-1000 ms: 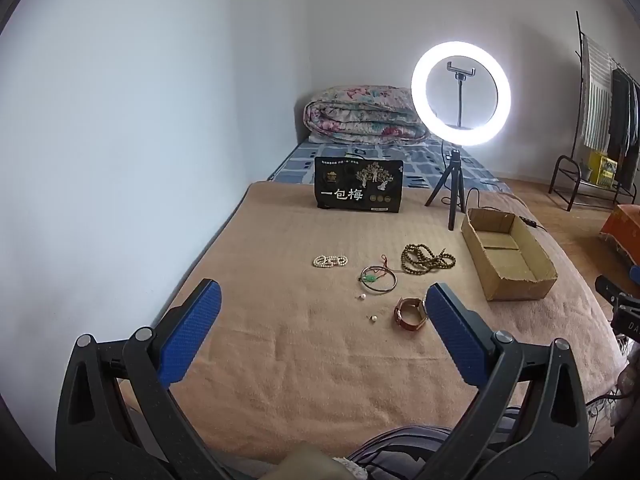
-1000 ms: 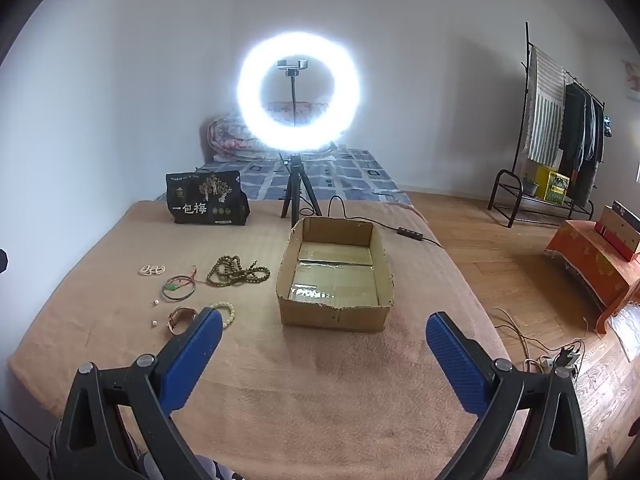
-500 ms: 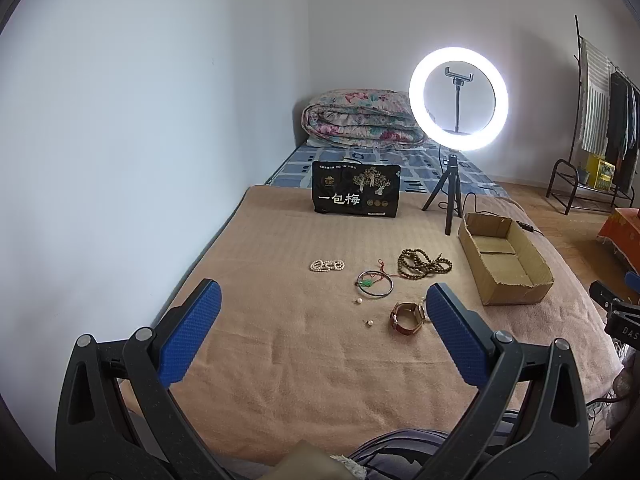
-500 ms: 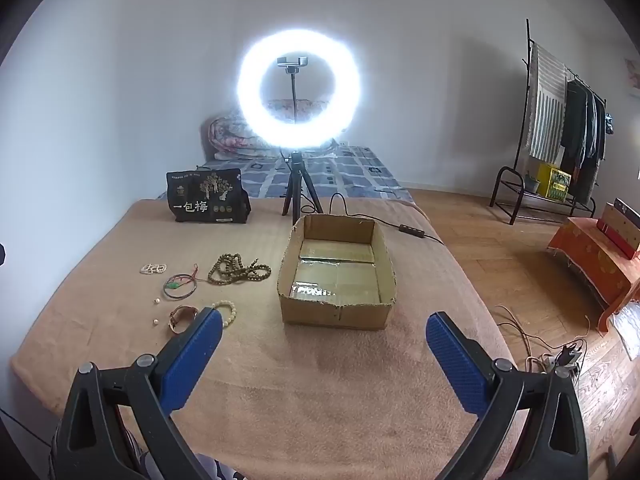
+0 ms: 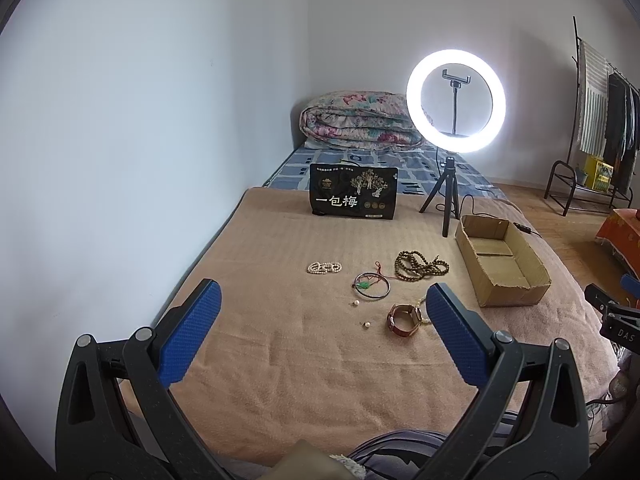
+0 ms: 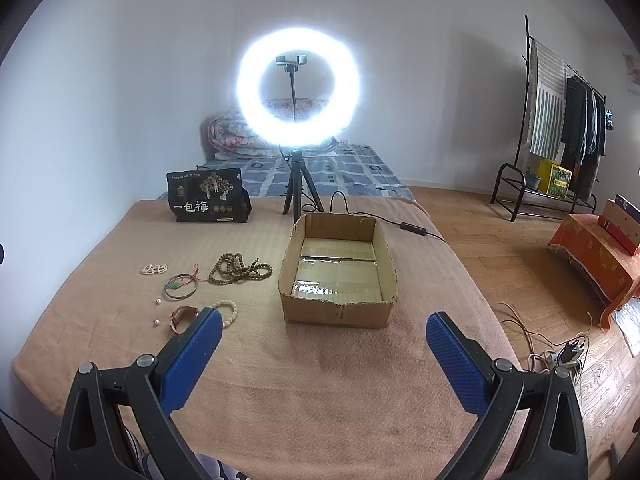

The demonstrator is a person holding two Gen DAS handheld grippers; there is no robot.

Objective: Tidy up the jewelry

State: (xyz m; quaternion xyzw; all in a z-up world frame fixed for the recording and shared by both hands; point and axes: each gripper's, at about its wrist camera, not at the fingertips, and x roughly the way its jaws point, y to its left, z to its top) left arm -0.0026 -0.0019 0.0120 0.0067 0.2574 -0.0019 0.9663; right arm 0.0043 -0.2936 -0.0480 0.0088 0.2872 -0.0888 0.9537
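Observation:
Jewelry lies on a tan blanket [image 5: 280, 352]: a white bead bracelet [image 5: 324, 267], a brown bead necklace [image 5: 418, 266], a thin bangle with a green charm [image 5: 371, 285], a brown watch [image 5: 404, 318], two loose pearls [image 5: 355, 303], and a cream bead bracelet [image 6: 226, 310]. An empty cardboard box [image 6: 338, 276] sits right of them. My left gripper [image 5: 320, 314] hangs open above the blanket, short of the jewelry. My right gripper [image 6: 322, 342] is open too, holding nothing, in front of the box.
A lit ring light on a tripod [image 5: 455, 100] and a black printed bag [image 5: 354, 196] stand at the blanket's far end. A folded quilt [image 5: 360, 120] lies behind. At the right are wooden floor, cables [image 6: 560, 352], a clothes rack [image 6: 560, 120] and an orange-covered stand [image 6: 592, 256].
Both grippers have drawn back and risen slightly, so the jewelry and box look a little farther off. Both stay open; nothing on the blanket has moved.

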